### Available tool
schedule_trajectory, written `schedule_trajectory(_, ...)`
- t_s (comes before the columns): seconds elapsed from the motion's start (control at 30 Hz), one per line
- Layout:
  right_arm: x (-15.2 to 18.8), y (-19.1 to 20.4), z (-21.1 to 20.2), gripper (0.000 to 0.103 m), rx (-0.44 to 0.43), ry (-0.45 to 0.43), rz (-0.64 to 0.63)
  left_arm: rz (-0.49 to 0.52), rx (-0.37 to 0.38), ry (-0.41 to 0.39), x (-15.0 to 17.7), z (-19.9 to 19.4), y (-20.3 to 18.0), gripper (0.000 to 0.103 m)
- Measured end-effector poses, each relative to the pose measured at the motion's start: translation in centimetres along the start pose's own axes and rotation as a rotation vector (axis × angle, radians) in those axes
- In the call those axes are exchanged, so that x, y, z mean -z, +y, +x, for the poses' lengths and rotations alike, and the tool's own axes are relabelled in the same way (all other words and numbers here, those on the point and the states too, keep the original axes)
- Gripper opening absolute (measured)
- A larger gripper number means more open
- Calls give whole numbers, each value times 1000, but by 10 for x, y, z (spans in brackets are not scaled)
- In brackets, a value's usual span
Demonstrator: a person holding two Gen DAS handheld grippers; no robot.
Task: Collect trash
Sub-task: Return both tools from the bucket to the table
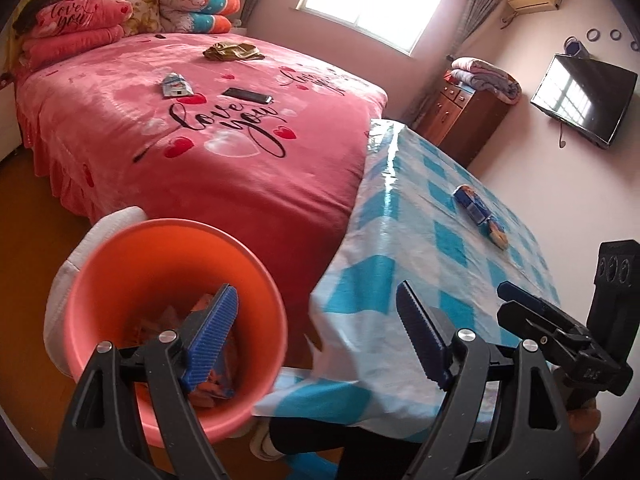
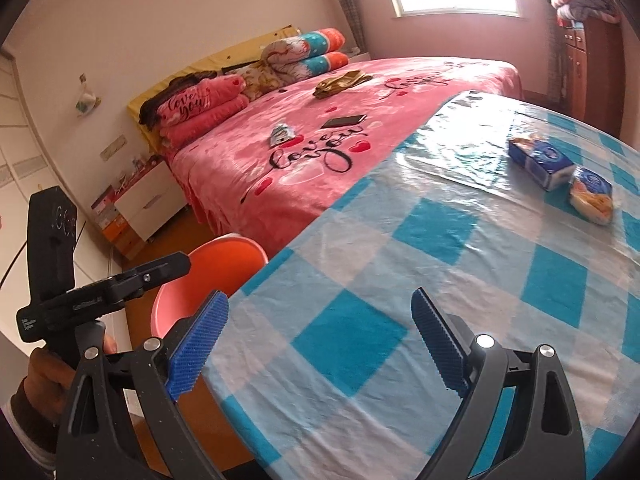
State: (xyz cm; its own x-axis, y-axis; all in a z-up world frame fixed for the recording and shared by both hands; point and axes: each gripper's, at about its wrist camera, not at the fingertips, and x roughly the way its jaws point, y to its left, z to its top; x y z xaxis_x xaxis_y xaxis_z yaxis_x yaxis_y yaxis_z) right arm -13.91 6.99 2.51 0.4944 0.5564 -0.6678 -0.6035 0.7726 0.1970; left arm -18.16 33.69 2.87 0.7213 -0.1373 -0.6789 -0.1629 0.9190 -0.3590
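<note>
Left of the table (image 1: 404,236), on the floor: orange bin (image 1: 160,264), round, smooth plastic, white cloth-like thing (image 1: 96,240) behind its far rim. Inside the bin: crumpled wrappers (image 1: 216,384), orange and blue, heaped at the bottom.

Above the bin and the table's near corner: left gripper (image 1: 316,336), jaws spread wide, nothing between the blue ridged pads; left pad (image 1: 212,332) over the bin's mouth, right pad over the tablecloth's hanging edge.

Beyond the table, on the pink bed (image 1: 224,152): flattened white-and-blue packet (image 1: 175,85), creased, printed; just right of it a dark phone (image 1: 247,95); farther back a crumpled olive-gold piece (image 1: 232,51). Folded blankets and pillows (image 1: 76,24) at the bed's head.

On the table, blue-and-white checked cloth under glossy film, toward the far right side: blue tissue pack (image 2: 544,164), paper sticking out of its far end; touching or just beside its near right end, a small clear bag (image 2: 592,196) with a blue label and pale yellow contents. In the left wrist view, both seen as one blurred blue-and-yellow streak.

Over the table's near edge: right gripper (image 2: 320,340), jaws likewise wide apart, empty, only checked cloth between the pads. Left of it in the right wrist view: the left gripper's black body, held by a hand (image 2: 52,376).

Right of the table, by the wall: wooden cabinet (image 1: 460,120) with a folded blanket on top, and a wall TV (image 1: 584,100).
</note>
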Motion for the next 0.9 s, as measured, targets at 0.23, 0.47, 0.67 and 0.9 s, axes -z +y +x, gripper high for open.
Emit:
schedule_trajectory(0.23, 2, -28, -21, 92, 42, -55, 31, 27, -30, 45, -2, 10, -26, 83)
schedule_trajectory(0.47, 2, -56, -37, 94, 55, -94, 88, 46, -65, 134, -1, 28, -48, 83)
schedule_trajectory(0.67, 4, -82, -48, 96, 67, -123, 148, 86, -78, 143, 2, 32, -67, 83)
schedule_trajectory(0.9, 6, -111, -61, 96, 88, -154, 214, 129, -72, 155, 4, 38, -90, 83)
